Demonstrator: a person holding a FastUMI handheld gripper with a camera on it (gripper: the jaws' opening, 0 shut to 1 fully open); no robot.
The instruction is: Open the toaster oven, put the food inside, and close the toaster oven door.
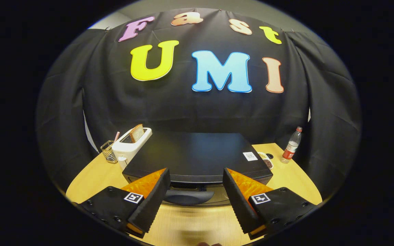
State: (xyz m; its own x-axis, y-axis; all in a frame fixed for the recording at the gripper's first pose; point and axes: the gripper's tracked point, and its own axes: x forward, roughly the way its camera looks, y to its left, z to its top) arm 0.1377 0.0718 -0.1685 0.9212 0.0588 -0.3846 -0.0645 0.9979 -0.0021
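The toaster oven (197, 155) sits in the middle of the table (296, 182), pushed toward its back edge, and I am looking down over its dark flat top to the curved door handle (187, 196) at its front. That handle lies just ahead of my gripper (196, 186) and between my two fingers, which stand wide apart and press on nothing. The door looks closed to me, so I judge the opening step is not yet done. My worry is the approach: I am high and angled down, so if I close too early my fingertips (164, 177) may catch the oven's top front lip instead of the handle, or slip off the handle's rounded face as I pull. A pull that is not along the door's hinge swing could drag the whole oven toward the front edge of the table. Outward from the oven, a white toaster (130, 145) with a slice of bread (136, 133) standing in its slot is just beside the oven's left rear, and a wire holder (108, 151) stands near the table's left edge; a shove could knock either. By the right rear corner stand a small dish (267, 161) and a water bottle (291, 145), well apart from my fingers.
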